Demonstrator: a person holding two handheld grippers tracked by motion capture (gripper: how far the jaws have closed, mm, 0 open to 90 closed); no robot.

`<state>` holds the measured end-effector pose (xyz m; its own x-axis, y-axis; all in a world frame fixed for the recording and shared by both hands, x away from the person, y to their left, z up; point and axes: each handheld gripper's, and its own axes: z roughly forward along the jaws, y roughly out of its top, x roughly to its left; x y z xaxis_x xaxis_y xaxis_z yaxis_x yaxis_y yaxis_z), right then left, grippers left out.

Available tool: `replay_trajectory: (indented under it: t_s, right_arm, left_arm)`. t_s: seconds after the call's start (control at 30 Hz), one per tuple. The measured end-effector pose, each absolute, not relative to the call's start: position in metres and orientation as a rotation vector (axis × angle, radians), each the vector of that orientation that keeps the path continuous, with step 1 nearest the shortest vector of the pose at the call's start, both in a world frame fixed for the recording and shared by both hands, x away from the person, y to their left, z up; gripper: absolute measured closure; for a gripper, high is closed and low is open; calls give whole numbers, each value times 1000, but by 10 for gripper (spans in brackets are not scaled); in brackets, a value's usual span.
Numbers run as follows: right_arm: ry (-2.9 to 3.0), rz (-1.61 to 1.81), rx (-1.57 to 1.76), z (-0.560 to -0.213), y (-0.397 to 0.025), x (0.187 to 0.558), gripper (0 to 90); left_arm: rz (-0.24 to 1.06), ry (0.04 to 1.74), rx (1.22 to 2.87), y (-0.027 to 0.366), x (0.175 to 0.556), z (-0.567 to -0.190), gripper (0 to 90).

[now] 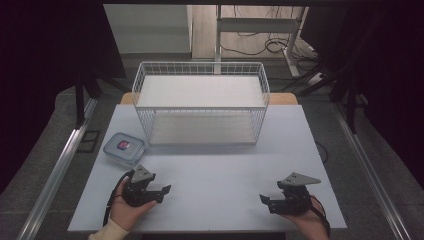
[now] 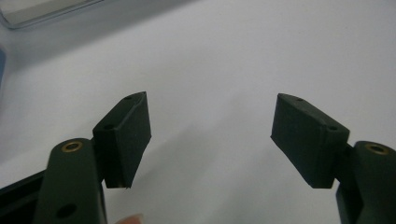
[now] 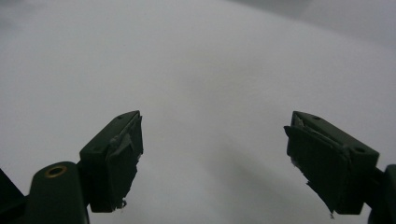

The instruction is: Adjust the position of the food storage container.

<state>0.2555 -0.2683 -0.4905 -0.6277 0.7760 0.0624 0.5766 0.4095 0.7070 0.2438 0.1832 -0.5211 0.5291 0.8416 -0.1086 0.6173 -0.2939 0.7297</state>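
Observation:
My left gripper (image 1: 164, 193) rests low over the white table (image 1: 210, 175) near its front left, jaws wide apart and pointing right. In the left gripper view the gripper (image 2: 210, 135) is open over bare tabletop with nothing between its pads. My right gripper (image 1: 264, 201) sits near the front right, pointing left, and in the right gripper view it (image 3: 212, 161) is also open over plain white surface. A clear lidded plastic box (image 1: 124, 147) with a small red-and-blue item inside lies just beyond the left gripper; its edge (image 2: 42, 11) shows at the top left.
A white wire basket (image 1: 200, 102) stands on its side at the back middle of the table, its opening facing me. A dark metal rail (image 1: 55, 170) runs along the floor at the left. Desk legs and cables (image 1: 280, 45) lie beyond the table.

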Motion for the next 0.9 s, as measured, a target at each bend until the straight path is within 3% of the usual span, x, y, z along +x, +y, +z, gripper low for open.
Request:
replay_trajectory:
  t_s: [0.9]
  right_arm:
    - [2392,1014,1145,-491,-261,251,195]
  left_arm:
    - [386,1158,2037,180,241,-520,279]
